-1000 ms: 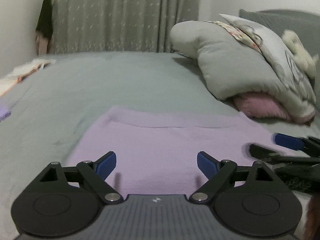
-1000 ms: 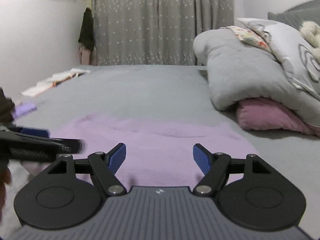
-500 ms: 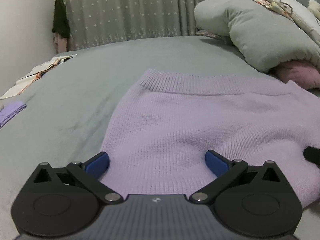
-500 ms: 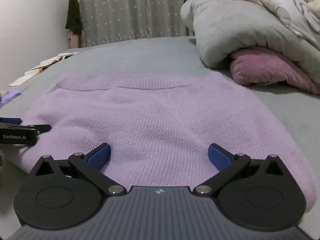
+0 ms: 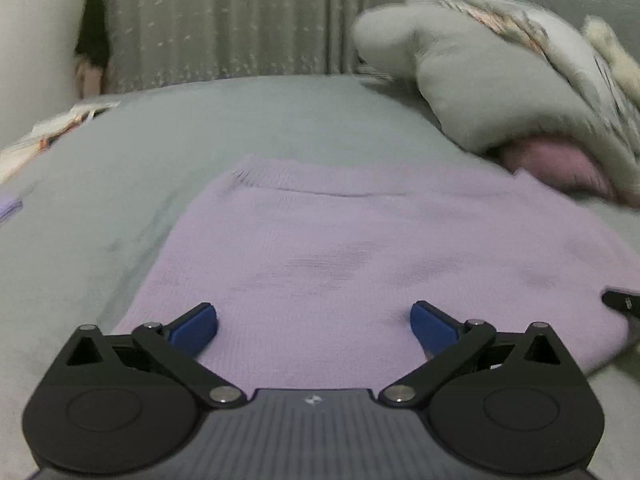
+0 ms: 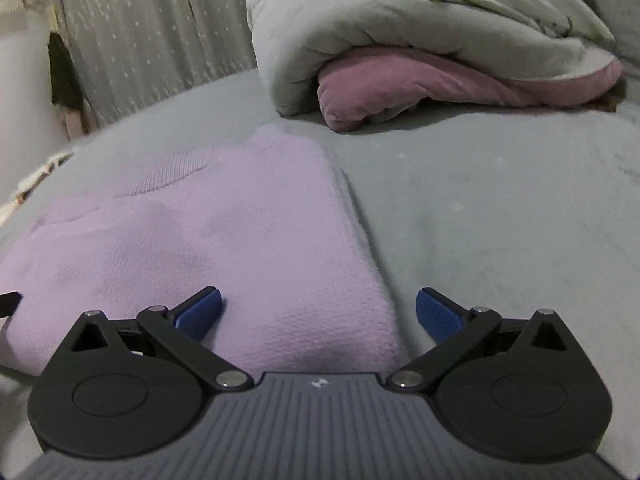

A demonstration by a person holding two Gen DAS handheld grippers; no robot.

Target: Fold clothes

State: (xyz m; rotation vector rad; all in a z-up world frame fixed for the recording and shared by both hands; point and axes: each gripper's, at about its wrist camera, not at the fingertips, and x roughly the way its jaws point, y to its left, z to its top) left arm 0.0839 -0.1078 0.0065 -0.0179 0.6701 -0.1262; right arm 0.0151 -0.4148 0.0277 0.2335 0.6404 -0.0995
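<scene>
Left gripper (image 5: 313, 322) jaws spread, empty, over near hem of lilac sweater (image 5: 360, 256). Right gripper (image 6: 319, 312) jaws spread, straddling sweater's near right corner.

Since half-second ago: right view swung toward 2 o'clock, left view pulled back. Sweater flat on bed (image 6: 500, 208), neckline at 12 o'clock; fits either side-fold setup or release.

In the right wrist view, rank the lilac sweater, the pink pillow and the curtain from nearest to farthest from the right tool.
1. Lilac sweater: right at the open right tool, spreading left.
2. Pink pillow: farther up the bed, right of centre, under the grey duvet.
3. Curtain: farthest, at the back left.
</scene>
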